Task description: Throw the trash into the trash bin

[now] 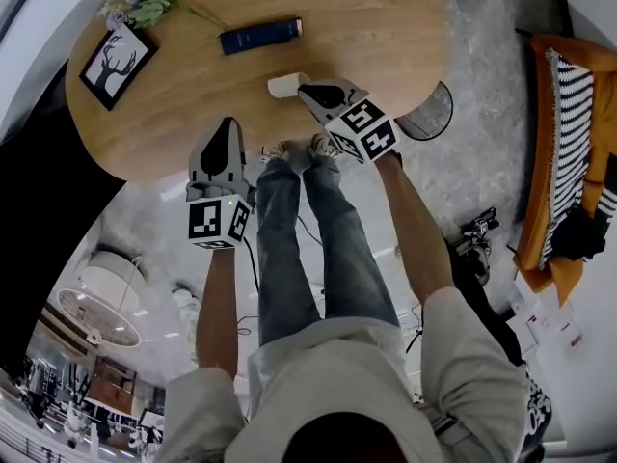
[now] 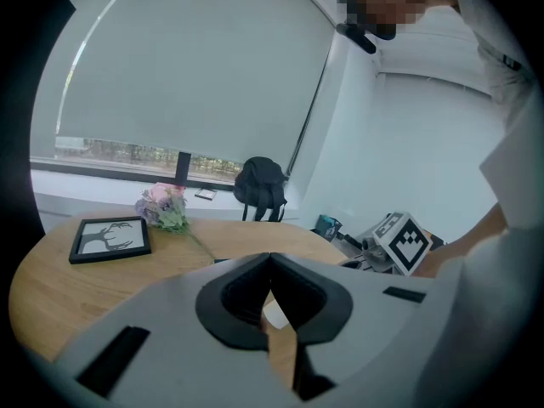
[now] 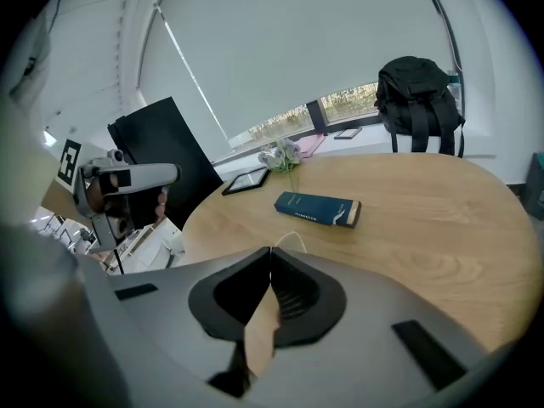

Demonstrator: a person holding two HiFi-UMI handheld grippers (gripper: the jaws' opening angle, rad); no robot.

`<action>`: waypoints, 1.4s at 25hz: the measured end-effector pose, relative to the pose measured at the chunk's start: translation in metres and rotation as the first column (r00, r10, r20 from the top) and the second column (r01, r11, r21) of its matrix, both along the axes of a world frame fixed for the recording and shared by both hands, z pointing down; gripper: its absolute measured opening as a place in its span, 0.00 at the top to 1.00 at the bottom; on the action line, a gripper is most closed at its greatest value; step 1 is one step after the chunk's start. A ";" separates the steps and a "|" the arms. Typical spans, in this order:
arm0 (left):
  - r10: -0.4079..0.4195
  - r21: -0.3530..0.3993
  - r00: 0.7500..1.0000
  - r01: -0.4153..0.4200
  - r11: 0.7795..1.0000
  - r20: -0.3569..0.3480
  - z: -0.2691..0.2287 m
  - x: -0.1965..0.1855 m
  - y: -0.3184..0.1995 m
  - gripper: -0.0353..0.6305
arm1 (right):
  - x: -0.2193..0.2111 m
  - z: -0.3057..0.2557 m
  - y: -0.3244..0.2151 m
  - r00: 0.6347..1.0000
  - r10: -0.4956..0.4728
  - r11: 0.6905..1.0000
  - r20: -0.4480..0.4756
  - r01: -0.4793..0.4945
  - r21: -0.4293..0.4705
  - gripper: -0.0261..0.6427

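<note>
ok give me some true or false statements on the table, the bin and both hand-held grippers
The blue box lies on the wooden table. True.
The mesh trash bin stands on the table. False: it is on the floor beside it.
The left hand-held gripper has its jaws wide apart. False: they are together, holding nothing.
The right hand-held gripper is shut on a white scrap. True.
The black backpack sits on the table. False: it is beyond it, by the window.
</note>
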State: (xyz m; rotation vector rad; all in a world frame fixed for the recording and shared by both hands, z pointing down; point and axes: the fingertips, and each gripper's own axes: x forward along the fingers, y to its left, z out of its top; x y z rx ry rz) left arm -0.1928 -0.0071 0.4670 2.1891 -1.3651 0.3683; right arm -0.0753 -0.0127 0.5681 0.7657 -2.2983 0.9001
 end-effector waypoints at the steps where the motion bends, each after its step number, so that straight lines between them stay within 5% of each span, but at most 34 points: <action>1: 0.009 0.002 1.000 -0.009 1.000 0.000 -0.001 0.003 0.001 0.92 | 0.000 -0.003 0.005 1.000 0.008 1.000 0.002 -0.008 0.011 0.91; 11: 0.111 0.017 0.994 -0.111 0.994 0.009 -0.006 0.048 0.008 0.92 | 0.038 -0.040 0.029 0.973 0.229 0.965 0.034 -0.232 0.123 0.92; 18: 0.248 0.025 0.969 -0.248 0.968 0.008 0.002 0.132 0.004 0.92 | 0.142 -0.044 0.040 0.908 0.418 0.896 0.023 -0.416 0.153 0.92; 28: 0.466 0.036 0.885 -0.465 0.884 -0.015 0.004 0.240 0.020 0.92 | 0.270 -0.048 0.094 0.742 0.670 0.733 -0.032 -0.654 0.185 0.92; 35: 0.602 0.034 0.798 -0.601 0.798 -0.031 0.007 0.313 0.044 0.92 | 0.337 -0.048 0.148 0.601 0.796 0.602 -0.069 -0.776 0.189 0.92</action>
